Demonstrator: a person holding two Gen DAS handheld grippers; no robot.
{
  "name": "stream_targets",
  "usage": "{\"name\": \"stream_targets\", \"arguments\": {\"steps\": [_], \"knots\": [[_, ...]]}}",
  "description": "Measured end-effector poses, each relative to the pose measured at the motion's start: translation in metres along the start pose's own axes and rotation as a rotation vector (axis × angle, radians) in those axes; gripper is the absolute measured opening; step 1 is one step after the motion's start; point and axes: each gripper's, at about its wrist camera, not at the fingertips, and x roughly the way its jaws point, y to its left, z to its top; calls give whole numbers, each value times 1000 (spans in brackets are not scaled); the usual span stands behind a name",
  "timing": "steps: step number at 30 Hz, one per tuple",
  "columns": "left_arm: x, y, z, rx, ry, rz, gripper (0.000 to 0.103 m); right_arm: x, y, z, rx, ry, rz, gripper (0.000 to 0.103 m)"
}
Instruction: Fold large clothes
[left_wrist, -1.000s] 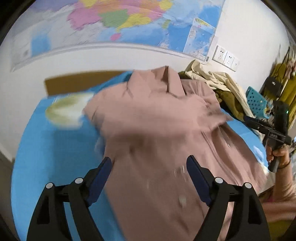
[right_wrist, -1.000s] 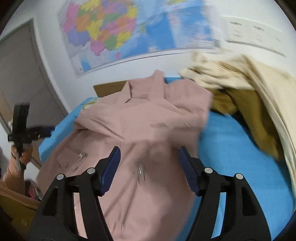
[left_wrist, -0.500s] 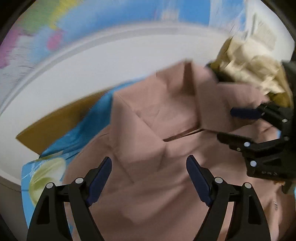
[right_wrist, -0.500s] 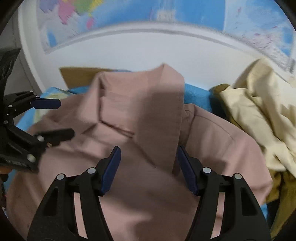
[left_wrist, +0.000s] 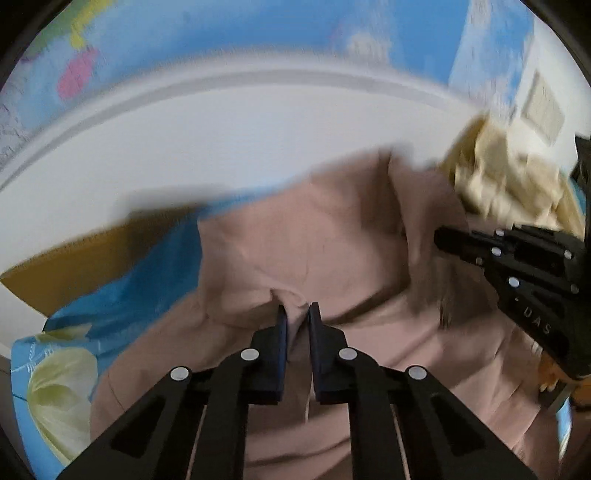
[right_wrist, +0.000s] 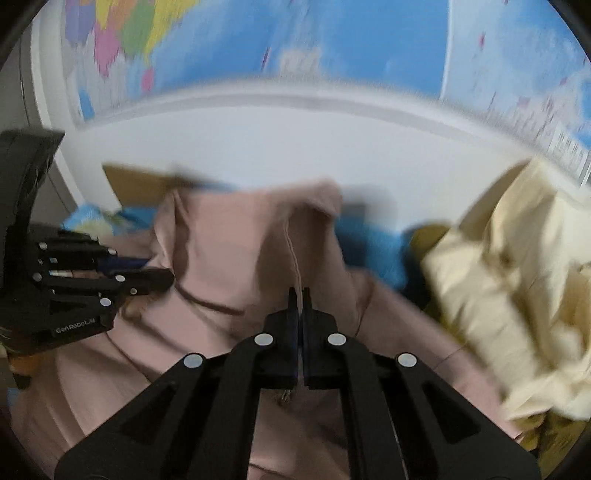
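A large dusty-pink jacket (left_wrist: 332, 251) lies spread on the blue sheet, its collar end toward the wall; it also shows in the right wrist view (right_wrist: 229, 258). My left gripper (left_wrist: 295, 314) is shut on a pinch of the pink fabric near the collar. My right gripper (right_wrist: 299, 299) is shut on a fold edge of the same jacket. Each gripper shows in the other's view: the right one (left_wrist: 517, 258) at the right, the left one (right_wrist: 92, 273) at the left. Both views are motion-blurred.
A blue sheet (left_wrist: 122, 295) with a pale flower print covers the bed. A pile of cream and olive clothes (right_wrist: 509, 280) lies at the right, also in the left wrist view (left_wrist: 509, 184). A brown board (left_wrist: 74, 258) and a wall map (right_wrist: 295, 44) stand behind.
Both grippers moved forward to the collar end of the jacket and went from wide open to shut on its fabric.
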Motion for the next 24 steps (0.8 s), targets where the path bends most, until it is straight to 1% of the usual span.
{"name": "stream_targets", "arguments": {"steps": [5, 8, 10, 11, 13, 14, 15, 16, 17, 18, 19, 20, 21, 23, 24], "knots": [[-4, 3, 25, 2, -44, 31, 8, -6, -10, 28, 23, -59, -13, 1], [-4, 18, 42, -41, -75, 45, 7, -5, -14, 37, 64, -87, -1, 1], [-1, 24, 45, -65, -81, 28, 8, -1, -19, 32, 71, -62, 22, 2], [6, 25, 42, -52, -59, 23, 7, 3, -18, 26, 54, -32, 24, 2], [16, 23, 30, 8, -28, 58, 8, 8, -18, 11, 13, 2, -9, 2], [20, 23, 23, 36, -16, 81, 13, 11, -21, -1, 11, 30, -6, 4], [21, 24, 17, 43, -7, 84, 21, 12, -26, -10, 26, 64, 12, 7], [20, 27, 10, 41, -5, 68, 41, 12, -28, -15, 35, 79, 23, 8], [16, 30, 3, 38, -20, 53, 50, 10, -33, -24, 43, 94, 30, 8], [11, 32, -1, 43, -36, 49, 50, 6, -36, -32, 43, 112, 27, 9], [6, 33, -8, 56, -50, 37, 54, 3, -38, -38, 46, 128, 27, 10], [3, 33, -12, 65, -50, 29, 61, -1, -43, -46, 60, 148, 47, 12], [-1, 33, -16, 76, -50, 33, 64, -5, -44, -49, 72, 153, 66, 13], [-9, 31, -22, 99, -64, 34, 66, -19, -50, -53, 105, 133, 79, 18], [-11, 30, -23, 109, -69, 35, 67, -28, -51, -52, 115, 103, 85, 18]]}}
